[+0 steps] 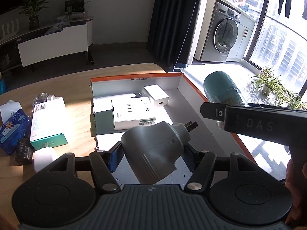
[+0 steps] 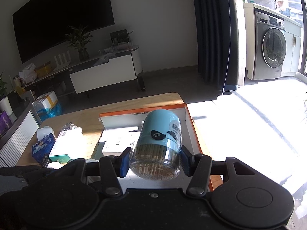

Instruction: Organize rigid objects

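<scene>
On the wooden table [image 1: 76,80], at far left, a blue packet [image 1: 11,130] cut off by the frame edge, then a white-and-green carton [image 1: 48,120] lying flat, washed out by sunlight so the print cannot be read. Further right, an orange-edged cardboard box [image 1: 193,88] holding a white flat box [image 1: 132,113] and a small white charger [image 1: 156,95]. Held over the box in the left gripper [image 1: 151,157], pads clamped on both sides, a grey plug adapter [image 1: 155,151], long axis running away from the camera, prongs aimed forward and slightly right. Clamped in the right gripper [image 2: 155,160], a toothpick jar [image 2: 159,147], blue cap pointing away over the box, clear base toward the camera, lower rim blurred.
</scene>
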Tool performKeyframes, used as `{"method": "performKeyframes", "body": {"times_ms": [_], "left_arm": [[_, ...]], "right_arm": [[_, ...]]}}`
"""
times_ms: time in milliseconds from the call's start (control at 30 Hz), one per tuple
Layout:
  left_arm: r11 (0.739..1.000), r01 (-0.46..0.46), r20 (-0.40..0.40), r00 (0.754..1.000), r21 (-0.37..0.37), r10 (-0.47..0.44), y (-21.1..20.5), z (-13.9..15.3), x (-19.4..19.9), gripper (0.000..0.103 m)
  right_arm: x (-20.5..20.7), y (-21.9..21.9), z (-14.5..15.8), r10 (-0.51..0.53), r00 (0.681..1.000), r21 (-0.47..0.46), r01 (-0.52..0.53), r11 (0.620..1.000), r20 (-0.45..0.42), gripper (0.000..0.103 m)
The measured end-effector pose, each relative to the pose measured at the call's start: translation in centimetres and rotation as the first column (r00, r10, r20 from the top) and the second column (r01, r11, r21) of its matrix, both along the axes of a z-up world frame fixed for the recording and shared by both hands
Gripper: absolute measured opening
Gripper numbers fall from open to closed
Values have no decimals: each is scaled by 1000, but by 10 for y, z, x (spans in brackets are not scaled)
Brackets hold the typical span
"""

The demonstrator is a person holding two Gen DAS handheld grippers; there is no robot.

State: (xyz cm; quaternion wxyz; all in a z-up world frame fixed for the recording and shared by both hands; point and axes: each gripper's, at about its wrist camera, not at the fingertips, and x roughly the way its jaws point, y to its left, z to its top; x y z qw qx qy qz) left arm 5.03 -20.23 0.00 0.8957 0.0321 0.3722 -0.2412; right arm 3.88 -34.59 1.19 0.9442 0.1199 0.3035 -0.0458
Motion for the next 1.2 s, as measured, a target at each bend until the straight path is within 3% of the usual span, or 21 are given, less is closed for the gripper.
{"method": "performKeyframes", "body": {"times_ms": [1200], "left_arm": [[998, 54, -28, 998, 25, -53, -35, -11, 29, 66]], "right_arm": [[81, -25, -17, 27, 998, -37, -29, 999, -61, 64]]}}
